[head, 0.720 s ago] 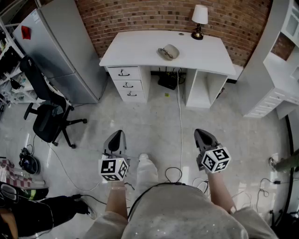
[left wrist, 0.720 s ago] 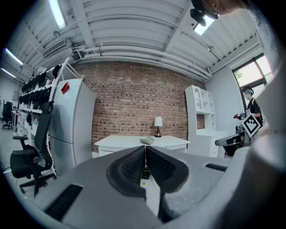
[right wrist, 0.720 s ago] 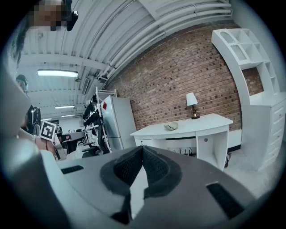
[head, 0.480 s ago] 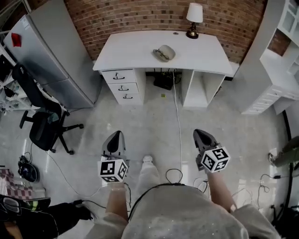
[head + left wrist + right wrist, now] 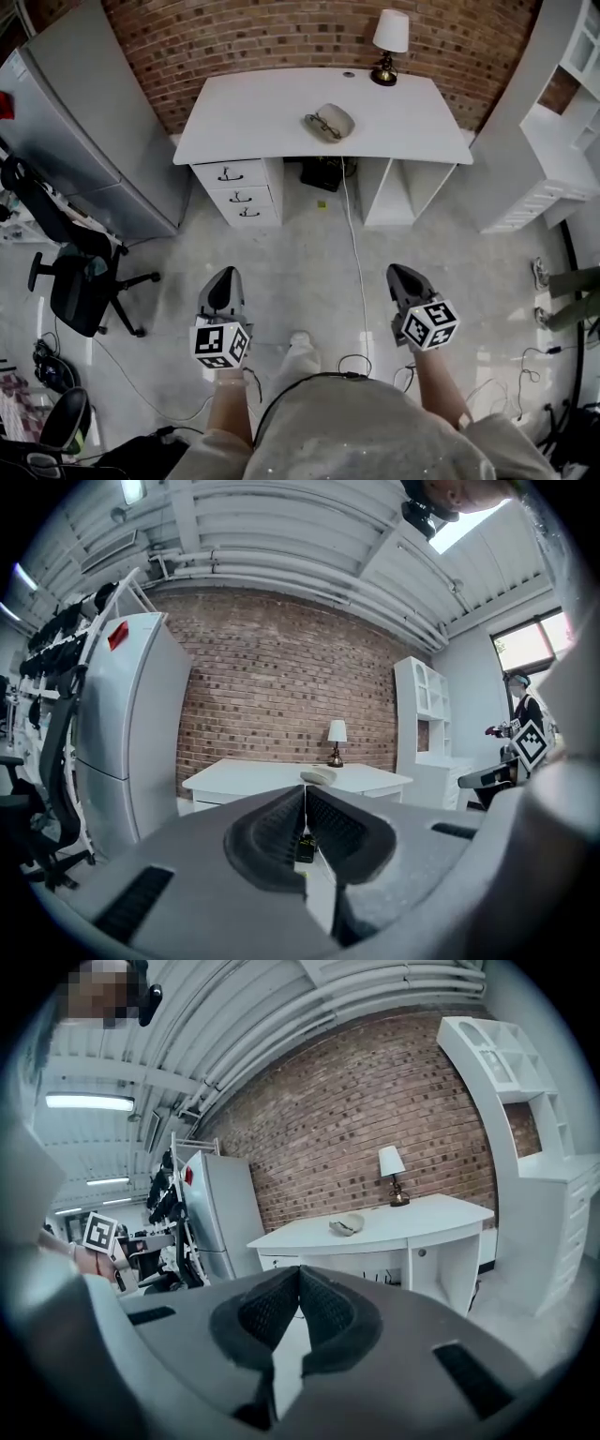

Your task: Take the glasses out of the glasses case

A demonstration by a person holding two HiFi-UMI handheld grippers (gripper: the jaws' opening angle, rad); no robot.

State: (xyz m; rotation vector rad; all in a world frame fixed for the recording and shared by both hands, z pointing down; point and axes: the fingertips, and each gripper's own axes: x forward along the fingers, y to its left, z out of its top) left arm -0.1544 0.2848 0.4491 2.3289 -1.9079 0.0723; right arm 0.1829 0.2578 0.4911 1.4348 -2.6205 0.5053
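An open beige glasses case (image 5: 330,123) with glasses in it lies in the middle of the white desk (image 5: 253,117) against the brick wall. It also shows as a small pale shape, the case (image 5: 318,776), in the left gripper view and as the case (image 5: 351,1224) in the right gripper view. My left gripper (image 5: 224,278) and right gripper (image 5: 402,277) hang over the floor well short of the desk, both pointing toward it. Each one is shut with nothing between its pads.
A table lamp (image 5: 388,42) stands at the desk's back right. Drawers (image 5: 234,192) fill the desk's left side; a cable (image 5: 354,253) trails across the floor. A grey fridge (image 5: 70,122) and black office chair (image 5: 70,286) are left, white shelving (image 5: 553,141) right.
The view has advanced toward the desk, which now sits lower and larger in the head view. Both grippers keep the same pose, shut.
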